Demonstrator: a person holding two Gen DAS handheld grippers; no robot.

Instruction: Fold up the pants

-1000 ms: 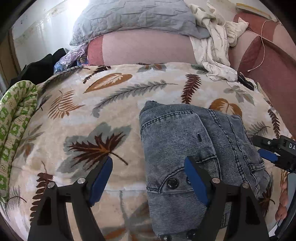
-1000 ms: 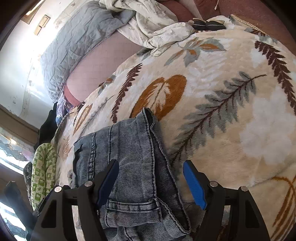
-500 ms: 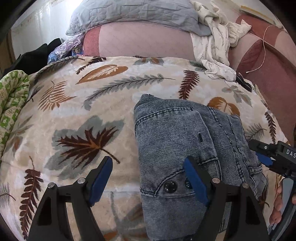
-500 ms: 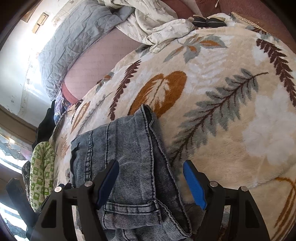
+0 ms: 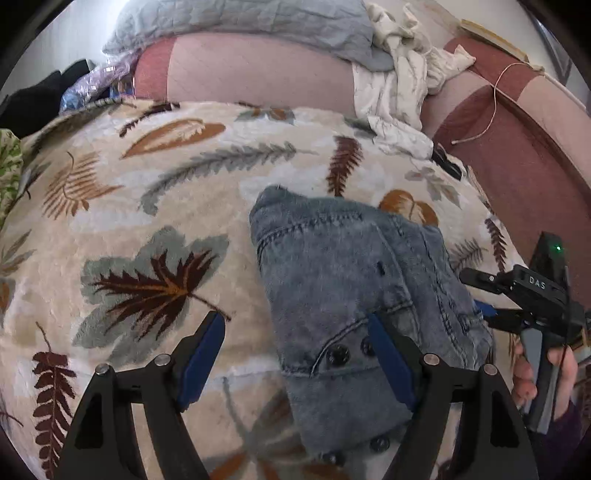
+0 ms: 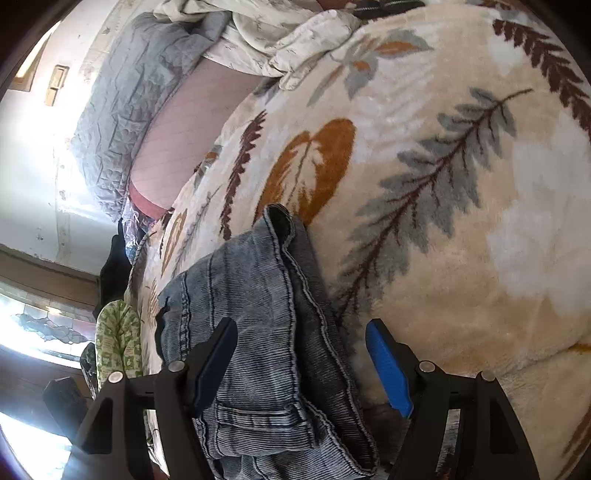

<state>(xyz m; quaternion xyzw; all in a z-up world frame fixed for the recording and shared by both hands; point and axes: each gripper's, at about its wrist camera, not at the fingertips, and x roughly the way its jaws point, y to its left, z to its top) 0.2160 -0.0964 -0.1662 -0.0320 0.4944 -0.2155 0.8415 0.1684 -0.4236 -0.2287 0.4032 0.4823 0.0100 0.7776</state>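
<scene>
Left wrist view: denim pants [image 5: 347, 295] already folded into a compact, thick bundle, lying on leaf-print blanket [image 5: 147, 221], slightly right of centre, spreading from centre toward 5 o'clock. Snap buttons and pocket seam at the near end, hem corner at the far end toward 12 o'clock. Probably heavy for its bulk, stiff at seams and waistband, soft elsewhere; not slippery on the plush pile, nothing fragile. Best taken at the thick stacked edge, all layers pinched together, so no layer slides out.

Left gripper [image 5: 295, 354] low at 6 o'clock, jaws spread wide, gripping nothing; right pad over the buttoned end, left pad over bare blanket. Right gripper [image 5: 476, 295] at 3 o'clock, beside the bundle's right edge, held by a hand [image 5: 546, 373].

Right wrist view: right gripper [image 6: 301, 363] spread wide too, nothing held, straddling the bundle's [image 6: 258, 317] layered side. Farther out: grey quilt [image 5: 258, 26] at 12 o'clock, crumpled white cloth [image 5: 402, 81] at 1 o'clock, green patterned fabric [image 6: 118, 339] at the far left.
</scene>
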